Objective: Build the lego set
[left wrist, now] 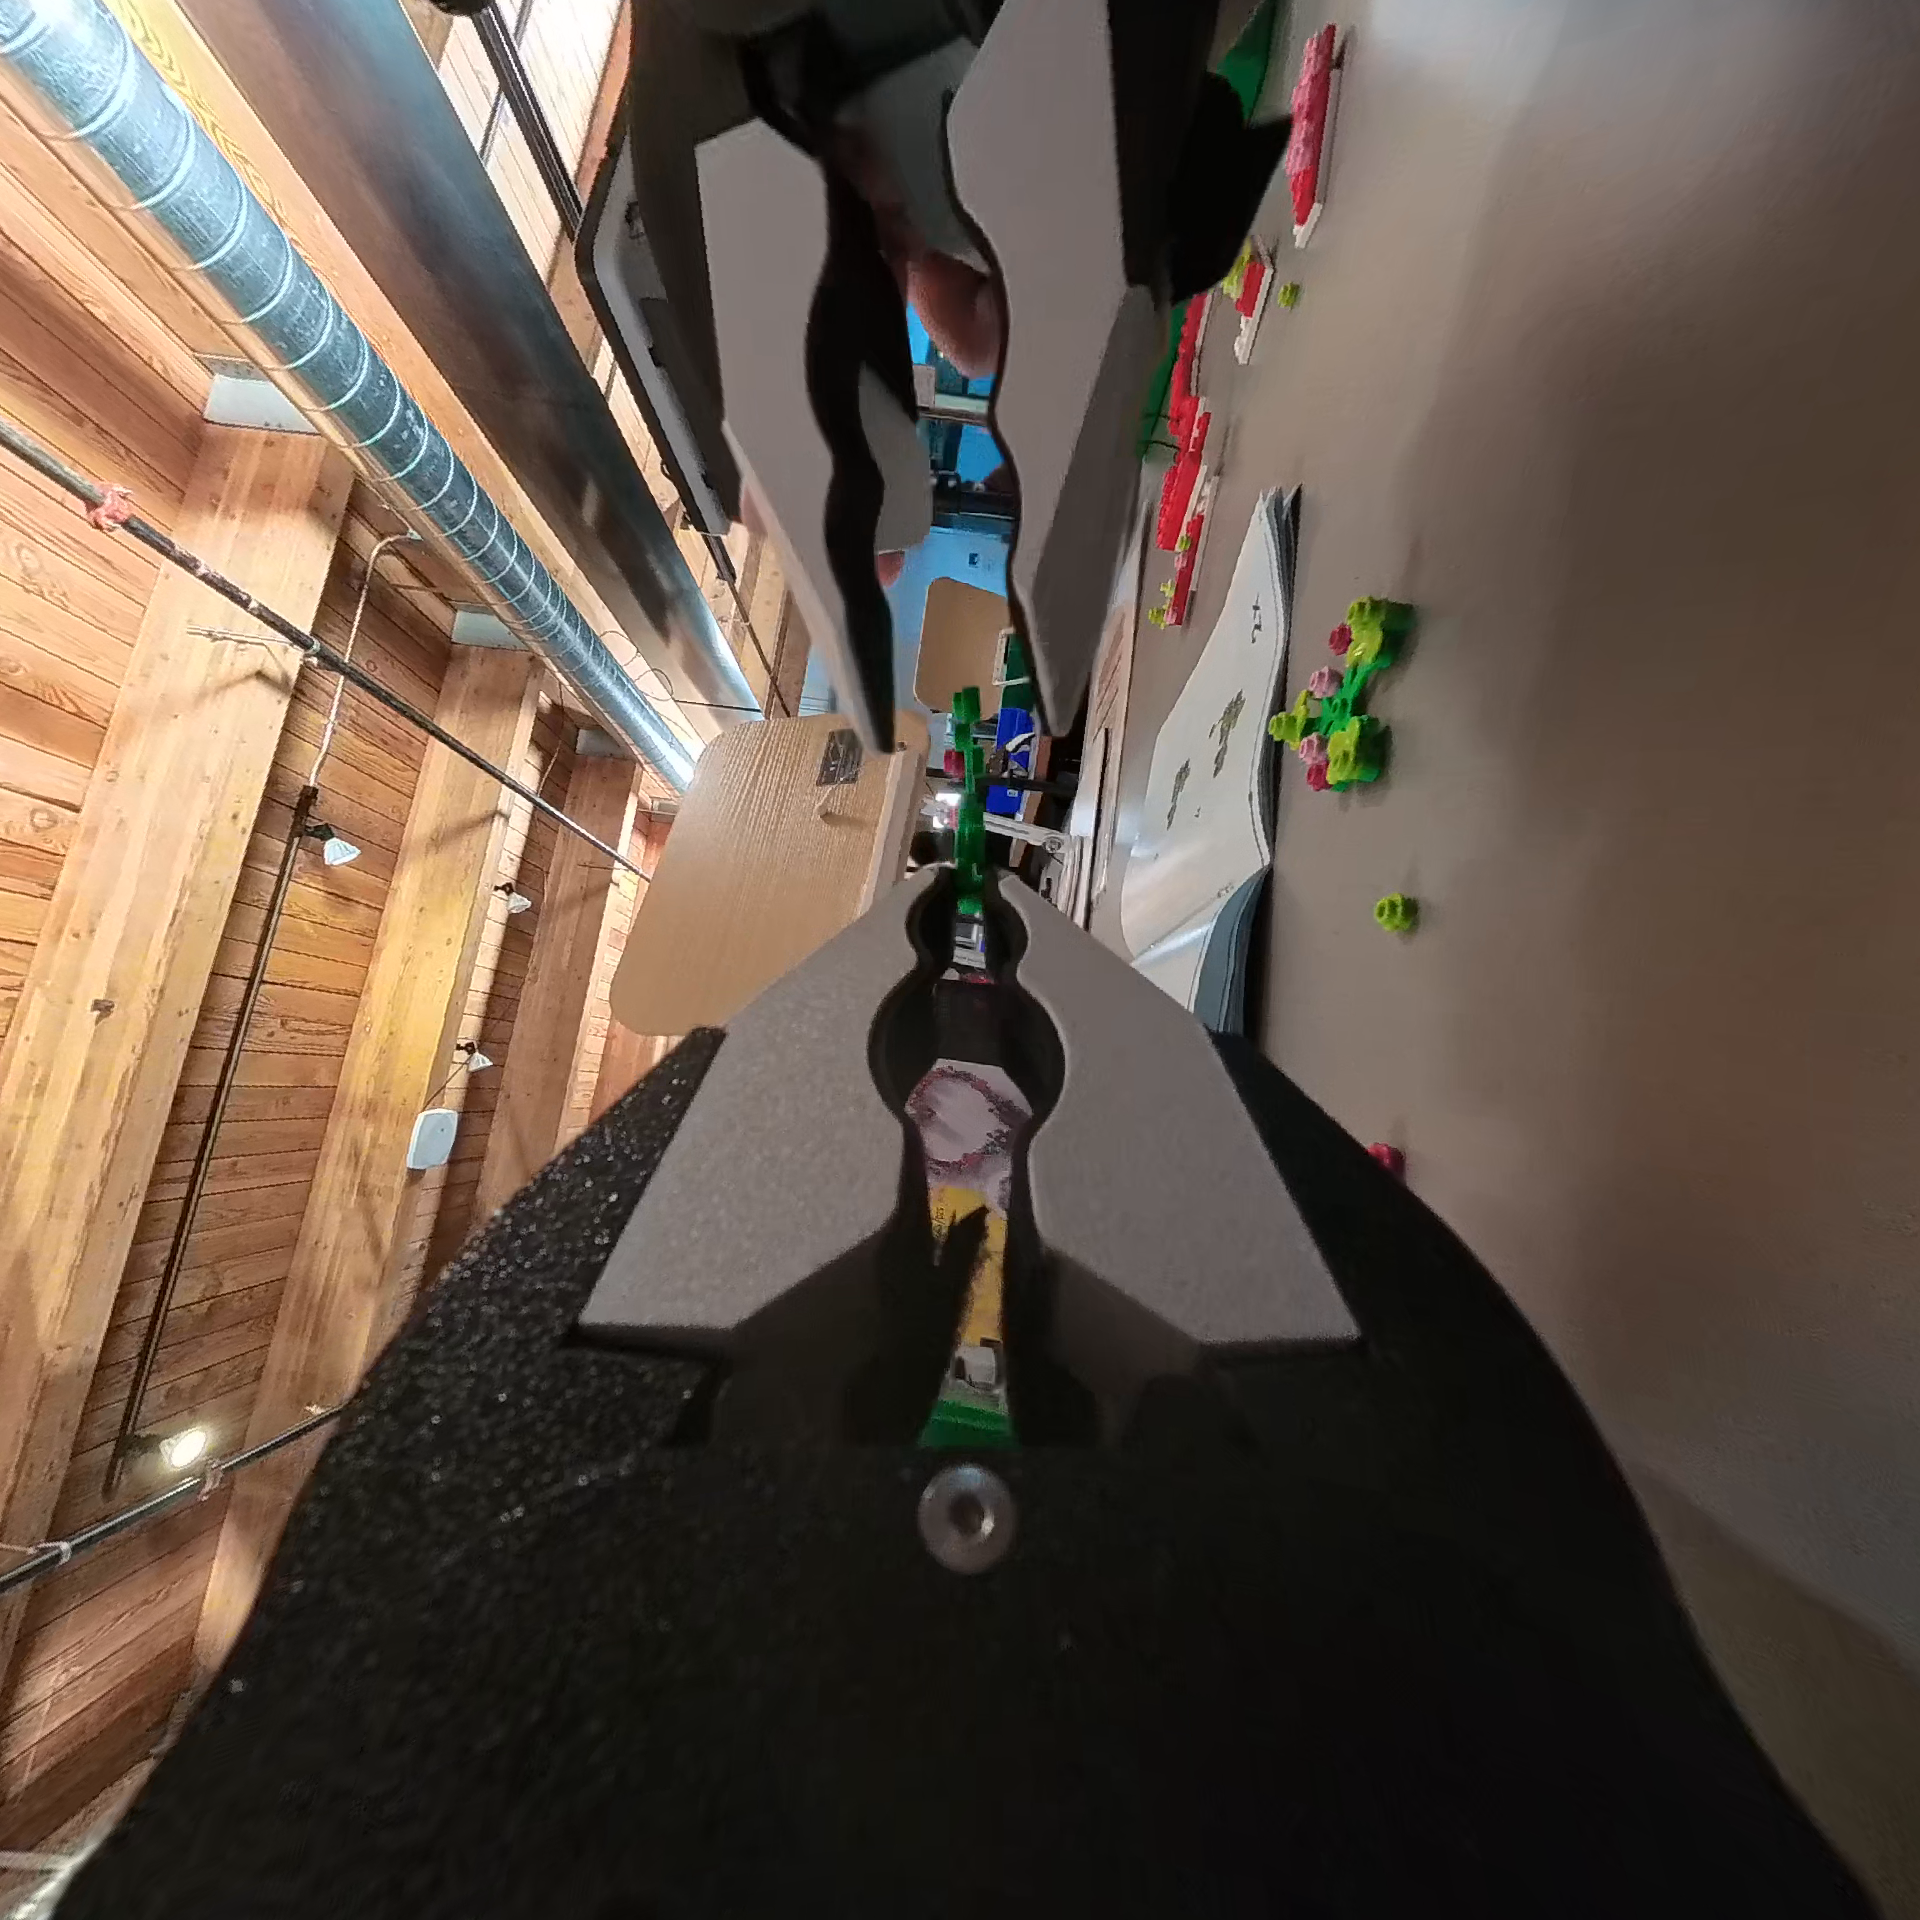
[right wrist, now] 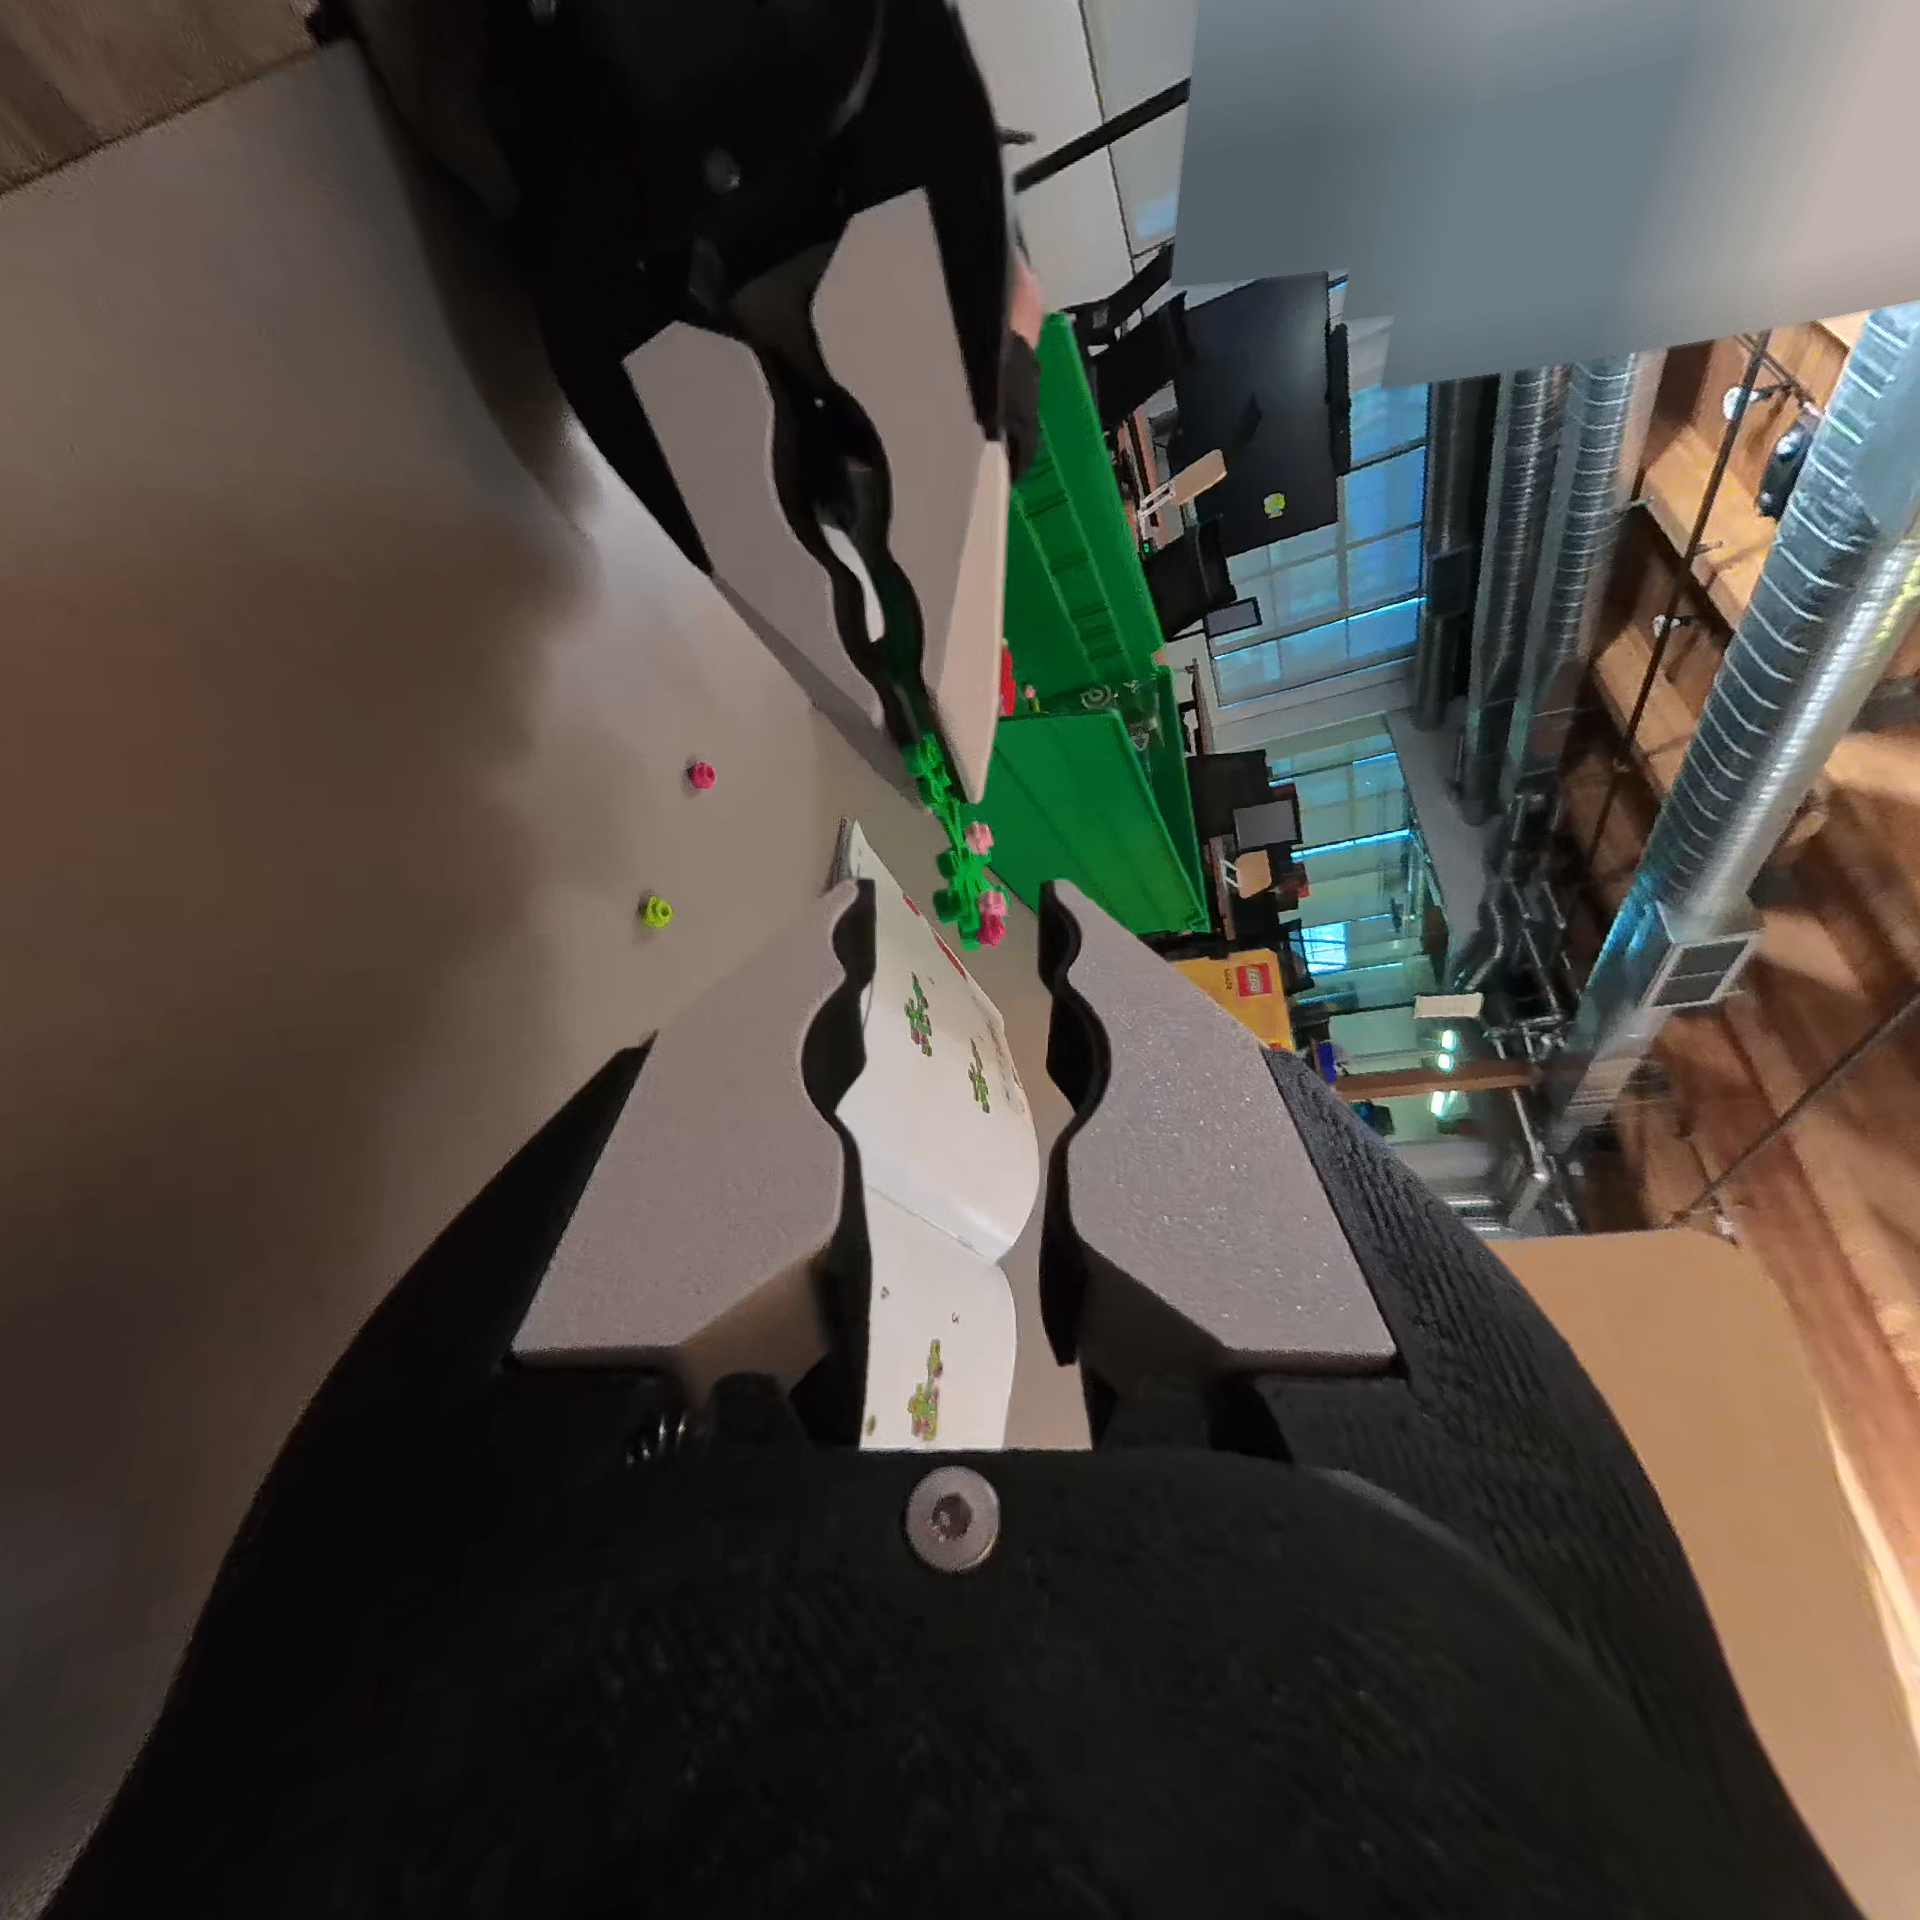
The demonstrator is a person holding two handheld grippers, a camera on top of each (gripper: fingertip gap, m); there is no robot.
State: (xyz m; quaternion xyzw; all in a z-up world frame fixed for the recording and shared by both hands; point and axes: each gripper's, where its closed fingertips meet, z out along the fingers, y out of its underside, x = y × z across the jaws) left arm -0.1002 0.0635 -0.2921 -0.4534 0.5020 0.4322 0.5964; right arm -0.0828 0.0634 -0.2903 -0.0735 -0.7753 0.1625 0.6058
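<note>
Left gripper (left wrist: pixel 966 894) clamps a green stem piece (left wrist: pixel 968 800) at 12 o'clock, held aloft to present it. Right gripper (right wrist: pixel 951 899), jaws spread and empty, faces the flowered stem (right wrist: pixel 968 873), apparently ready to add blossoms; instruction booklet (right wrist: pixel 935 1132) lies open for reference.

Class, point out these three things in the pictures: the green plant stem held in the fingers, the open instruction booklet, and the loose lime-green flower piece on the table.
green plant stem (left wrist: pixel 969 805), left wrist view, its middle.
instruction booklet (left wrist: pixel 1210 769), left wrist view, open white page.
lime-green flower piece (left wrist: pixel 1395 911), left wrist view, its centre.
</note>
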